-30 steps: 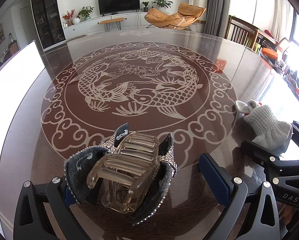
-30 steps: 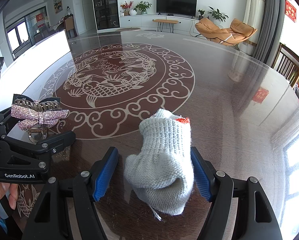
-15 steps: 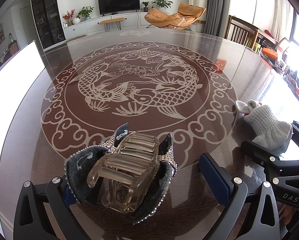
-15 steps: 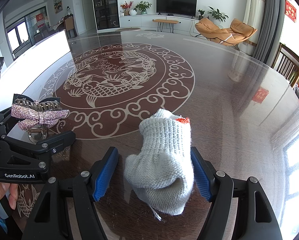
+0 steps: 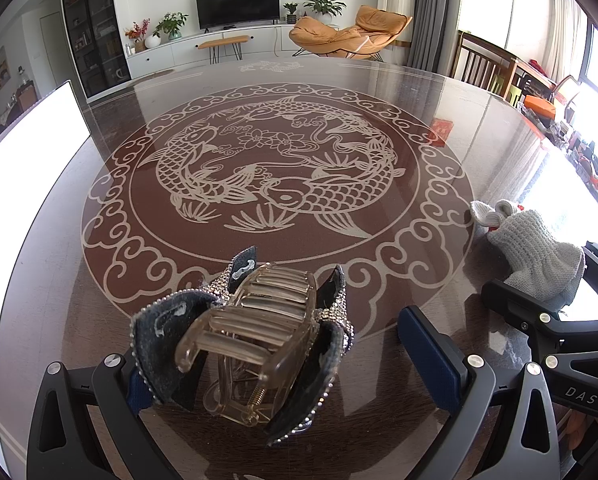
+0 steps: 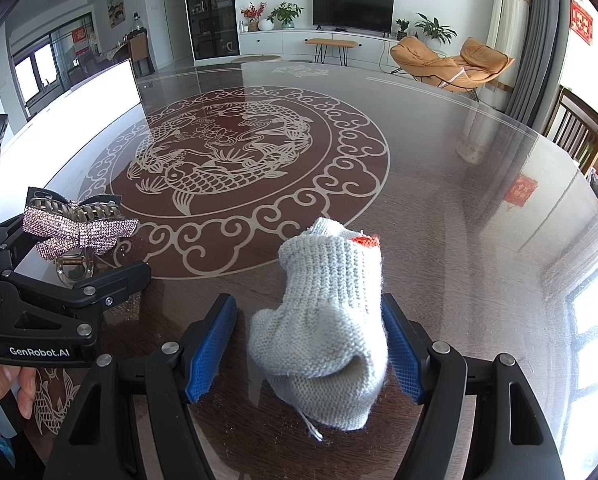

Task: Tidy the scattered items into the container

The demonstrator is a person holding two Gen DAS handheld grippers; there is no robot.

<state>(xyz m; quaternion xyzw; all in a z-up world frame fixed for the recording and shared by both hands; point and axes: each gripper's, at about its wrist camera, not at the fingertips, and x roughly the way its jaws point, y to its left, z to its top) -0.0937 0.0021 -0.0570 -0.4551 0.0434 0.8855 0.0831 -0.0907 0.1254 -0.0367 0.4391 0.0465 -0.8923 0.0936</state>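
Here, the hair claw clip [image 5: 251, 340], clear amber plastic with a rhinestone bow, sits on the counter [image 5: 439, 92] between the fingers of the left gripper [image 5: 295, 364]. Its dark bow wing hides the left finger's blue pad, so contact on that side cannot be judged; the right blue pad [image 5: 431, 356] stands clearly apart from the clip, so the fingers are spread wide and grasp nothing. From the right wrist view the same clip [image 6: 79, 232] shows its sparkling pink-white bow, standing upright just beyond the left gripper's black frame [image 6: 59, 300].

The grey knitted sock [image 6: 327, 320], with a spot of orange-red at its far end, lies on the counter between the fingers of the right gripper [image 6: 311, 344]. The right blue pad [image 6: 403, 356] seems to touch the sock's edge, while the left blue pad [image 6: 211, 348] stands off with bare counter between it and the knit, so these fingers are also released. In the left wrist view the sock [image 5: 535, 248] lies to the right of the clip, well apart from it, with a second pale knit piece [image 5: 487, 212] just past it.

A white flat panel [image 6: 75, 112] stands along the counter's left edge. The counter carries a pale koi-and-cloud pattern [image 5: 275, 176] under a glossy top.
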